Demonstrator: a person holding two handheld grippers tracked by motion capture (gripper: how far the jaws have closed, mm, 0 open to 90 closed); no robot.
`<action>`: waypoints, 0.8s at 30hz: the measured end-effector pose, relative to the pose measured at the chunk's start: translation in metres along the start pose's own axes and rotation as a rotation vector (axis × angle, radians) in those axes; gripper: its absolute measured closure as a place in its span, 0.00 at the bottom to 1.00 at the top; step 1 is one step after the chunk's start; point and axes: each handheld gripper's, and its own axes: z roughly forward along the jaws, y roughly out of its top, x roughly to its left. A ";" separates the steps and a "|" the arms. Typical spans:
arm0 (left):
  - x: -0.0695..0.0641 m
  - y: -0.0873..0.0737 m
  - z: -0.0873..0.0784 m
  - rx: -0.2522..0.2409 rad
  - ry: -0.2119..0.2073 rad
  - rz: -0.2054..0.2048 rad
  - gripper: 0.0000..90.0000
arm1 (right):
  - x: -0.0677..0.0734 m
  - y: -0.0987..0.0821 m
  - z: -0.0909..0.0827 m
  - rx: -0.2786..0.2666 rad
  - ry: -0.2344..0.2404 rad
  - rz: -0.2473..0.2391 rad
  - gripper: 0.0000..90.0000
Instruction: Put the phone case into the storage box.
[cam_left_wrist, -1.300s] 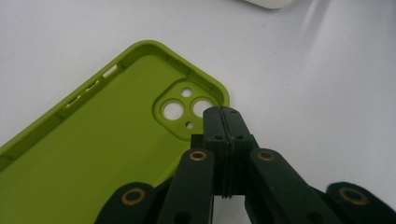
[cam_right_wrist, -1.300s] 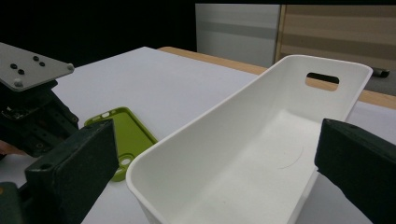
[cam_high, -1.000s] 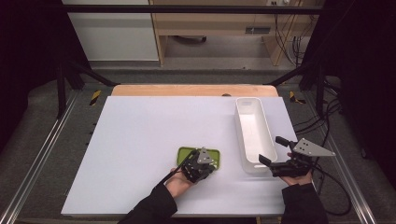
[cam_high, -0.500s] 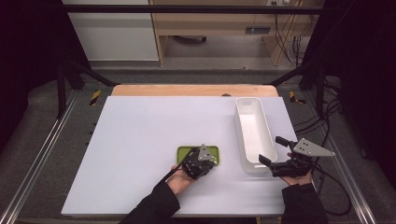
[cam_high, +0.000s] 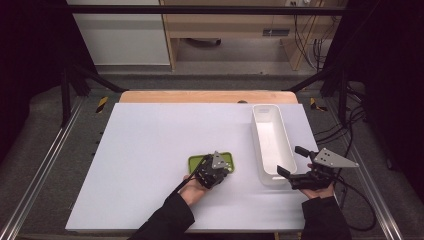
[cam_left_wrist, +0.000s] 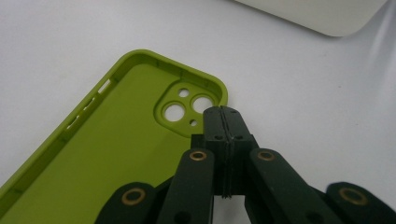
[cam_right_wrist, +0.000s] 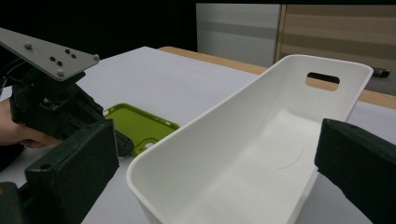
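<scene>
A lime-green phone case (cam_high: 196, 161) lies hollow side up on the white table, left of a long white bin (cam_high: 256, 145). My left gripper (cam_high: 221, 168) is over the case's right part. In the left gripper view its jaws are shut, pads pressed together, with the tips (cam_left_wrist: 222, 112) at the corner of the case (cam_left_wrist: 107, 154) by the camera cut-out. I see nothing between the pads. My right gripper (cam_high: 292, 161) is open at the bin's near right corner. In the right gripper view (cam_right_wrist: 217, 186) its jaws stand wide on either side of the bin's near end (cam_right_wrist: 224, 121).
The white table top (cam_high: 150, 140) has free room to the left and at the back. A wooden strip (cam_high: 200, 96) runs along its far edge. Metal rails (cam_high: 45, 165) flank the table, and cables (cam_high: 350, 135) lie on the right.
The left gripper has edged a little to the right over the green case. The right gripper and the bin have stayed put.
</scene>
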 end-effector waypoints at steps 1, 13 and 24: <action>0.001 0.000 0.000 0.002 0.003 0.000 1.00 | 0.000 0.000 0.000 0.000 -0.001 -0.002 0.00; 0.008 0.002 0.005 -0.006 0.040 -0.027 1.00 | 0.000 0.000 0.000 0.000 0.001 0.000 0.00; 0.016 0.002 0.007 -0.011 0.084 -0.049 1.00 | 0.000 0.000 0.000 0.000 0.002 -0.001 0.00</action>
